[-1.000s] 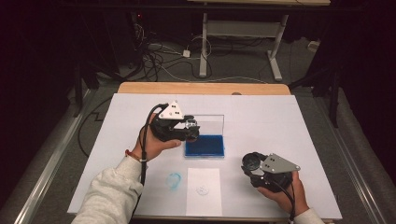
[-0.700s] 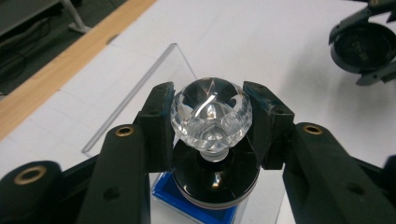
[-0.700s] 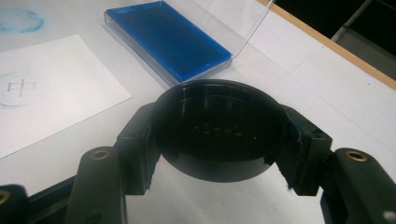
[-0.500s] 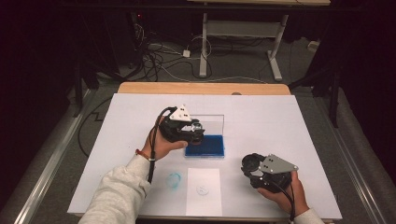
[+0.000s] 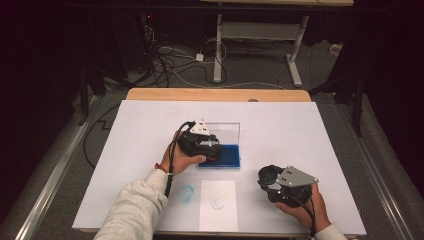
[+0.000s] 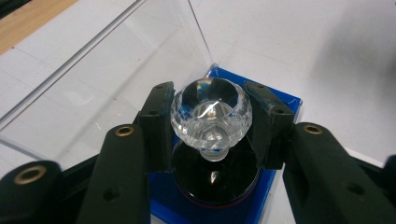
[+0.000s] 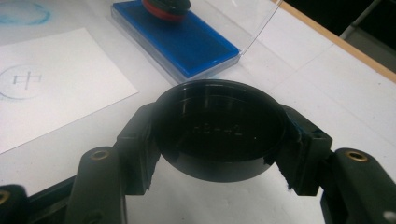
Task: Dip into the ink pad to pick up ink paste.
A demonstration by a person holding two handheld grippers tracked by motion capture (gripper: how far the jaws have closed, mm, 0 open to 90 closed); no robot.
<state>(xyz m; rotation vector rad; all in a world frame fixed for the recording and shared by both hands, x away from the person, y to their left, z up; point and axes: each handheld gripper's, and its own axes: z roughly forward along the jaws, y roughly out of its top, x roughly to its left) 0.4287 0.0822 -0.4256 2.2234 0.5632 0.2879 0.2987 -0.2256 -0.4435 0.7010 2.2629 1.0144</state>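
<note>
A white board [image 5: 280, 125] covers the table, with a strip of bare wooden tabletop [image 5: 215, 94] showing along its far edge and a smeared blue ink ring [image 5: 186, 193] near its near edge, left of centre. On the dark floor beyond lies a tangle of cables [image 5: 170, 60], and right of it stands a white-legged desk frame [image 5: 260, 30]. A grey metal rail [image 5: 55, 165] runs along the table's left side.
</note>
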